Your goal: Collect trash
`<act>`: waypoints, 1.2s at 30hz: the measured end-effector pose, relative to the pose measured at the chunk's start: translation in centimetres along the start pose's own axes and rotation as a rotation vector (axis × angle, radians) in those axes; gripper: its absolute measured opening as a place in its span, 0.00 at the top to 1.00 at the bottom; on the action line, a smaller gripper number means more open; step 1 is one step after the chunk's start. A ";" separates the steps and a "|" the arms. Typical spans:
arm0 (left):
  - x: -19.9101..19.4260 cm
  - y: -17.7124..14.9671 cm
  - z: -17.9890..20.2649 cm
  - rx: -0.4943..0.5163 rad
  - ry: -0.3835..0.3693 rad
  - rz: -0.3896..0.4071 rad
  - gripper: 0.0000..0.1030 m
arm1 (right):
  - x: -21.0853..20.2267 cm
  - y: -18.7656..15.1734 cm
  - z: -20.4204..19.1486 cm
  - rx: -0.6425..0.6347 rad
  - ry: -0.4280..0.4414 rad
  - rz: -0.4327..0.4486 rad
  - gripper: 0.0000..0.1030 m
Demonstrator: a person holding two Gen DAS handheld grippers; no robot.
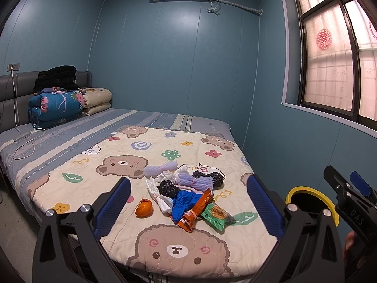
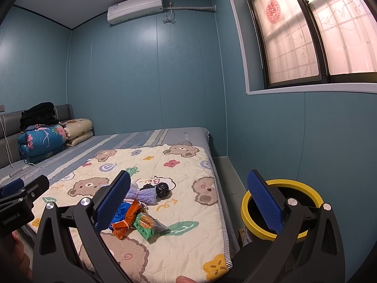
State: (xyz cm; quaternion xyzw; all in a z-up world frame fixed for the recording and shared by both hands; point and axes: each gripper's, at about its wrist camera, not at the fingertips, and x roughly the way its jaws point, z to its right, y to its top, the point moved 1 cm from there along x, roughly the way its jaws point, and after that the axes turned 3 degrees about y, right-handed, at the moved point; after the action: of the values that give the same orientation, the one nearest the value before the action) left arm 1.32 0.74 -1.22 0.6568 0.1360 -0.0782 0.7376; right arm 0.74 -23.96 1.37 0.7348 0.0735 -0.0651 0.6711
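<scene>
Hand-held gripper [image 2: 188,202] half-hiding wrappers [image 2: 134,219]

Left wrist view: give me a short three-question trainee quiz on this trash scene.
1. True or false: the left gripper is open and holds nothing.
2. Which lies apart from the trash pile, to its left? A) orange peel B) green snack wrapper C) blue plastic bag
3. What colour is the rim of the bin beside the bed?

Key: 1 true; 2 A; 3 yellow.
</scene>
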 end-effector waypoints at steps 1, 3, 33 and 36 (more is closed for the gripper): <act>0.0 -0.1 -0.1 -0.001 0.000 -0.001 0.08 | 0.0 -0.1 0.0 0.000 0.000 0.000 0.08; 0.0 -0.2 -0.2 -0.002 -0.001 -0.003 0.08 | 0.0 0.0 0.0 0.000 -0.001 0.000 0.08; 0.4 -0.1 -0.3 -0.018 0.012 -0.013 0.08 | -0.1 0.2 -0.1 0.005 0.013 -0.005 0.08; 0.6 -0.2 -0.2 -0.018 0.014 -0.018 0.08 | 0.1 0.3 0.0 0.005 0.017 -0.012 0.08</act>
State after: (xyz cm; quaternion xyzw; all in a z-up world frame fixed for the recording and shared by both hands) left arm 1.79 0.99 -1.65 0.6492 0.1480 -0.0791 0.7419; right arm 0.87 -23.95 1.66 0.7366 0.0837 -0.0631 0.6681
